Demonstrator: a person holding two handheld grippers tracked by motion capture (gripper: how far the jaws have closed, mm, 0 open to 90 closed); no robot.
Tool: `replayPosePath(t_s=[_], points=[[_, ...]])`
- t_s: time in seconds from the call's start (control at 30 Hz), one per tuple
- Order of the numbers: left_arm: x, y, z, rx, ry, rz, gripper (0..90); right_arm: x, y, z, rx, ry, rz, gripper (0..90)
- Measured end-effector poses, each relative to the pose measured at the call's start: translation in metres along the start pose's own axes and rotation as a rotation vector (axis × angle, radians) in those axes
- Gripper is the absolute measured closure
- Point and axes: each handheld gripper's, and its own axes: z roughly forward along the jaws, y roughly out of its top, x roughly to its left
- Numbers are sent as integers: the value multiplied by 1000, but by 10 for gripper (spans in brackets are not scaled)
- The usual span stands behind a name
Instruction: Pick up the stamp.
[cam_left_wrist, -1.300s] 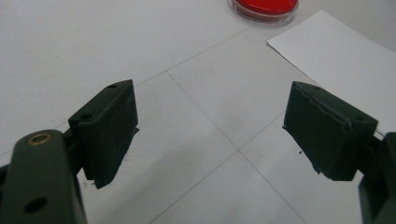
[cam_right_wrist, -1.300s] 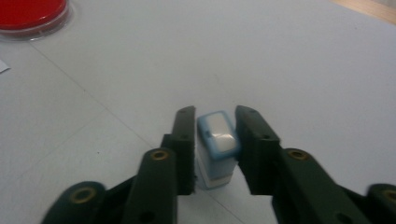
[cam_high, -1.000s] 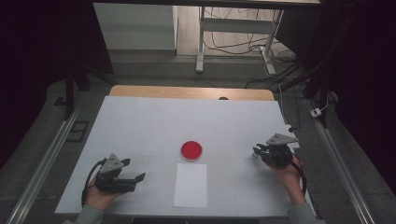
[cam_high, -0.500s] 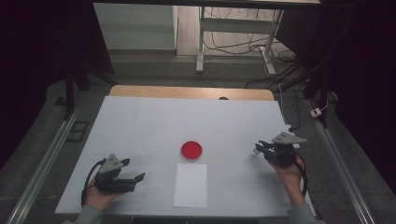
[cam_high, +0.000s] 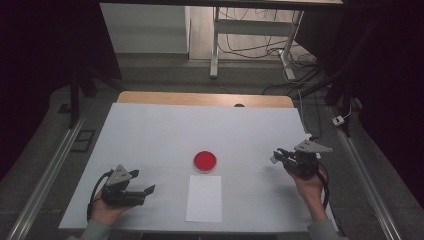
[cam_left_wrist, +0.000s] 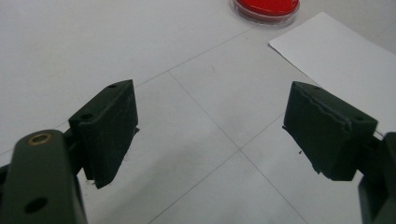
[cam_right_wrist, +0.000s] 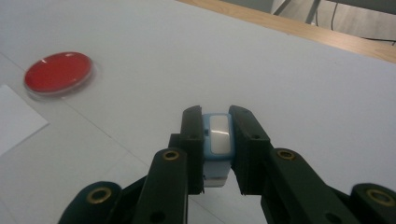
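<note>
My right gripper pinches a small blue stamp ready for the red ink pad at ten o'clock, left gripper jaws spread idle.

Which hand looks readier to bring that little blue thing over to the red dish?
Probably the right. Its claw is already shut on the small blue block, raised off the table. The left claw lies open and empty near the white paper, beside the red dish.
</note>
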Motion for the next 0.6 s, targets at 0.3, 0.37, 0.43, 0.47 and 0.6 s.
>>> replayPosePath(t_s=[0.3,0.37,0.43,0.47,0.6], points=[[0,0,0,1,15,-3,188,14,12,-2,-37,56,12,752],[0,0,0,0,13,-1,188,15,12,-2,-36,58,8,752],[-1,0,0,-1,13,0,188,19,14,-2,-48,65,10,753],[-1,0,0,-2,13,0,189,20,14,-2,-50,68,8,752],[-1,0,0,-2,13,1,189,23,16,-1,-50,85,9,752]])
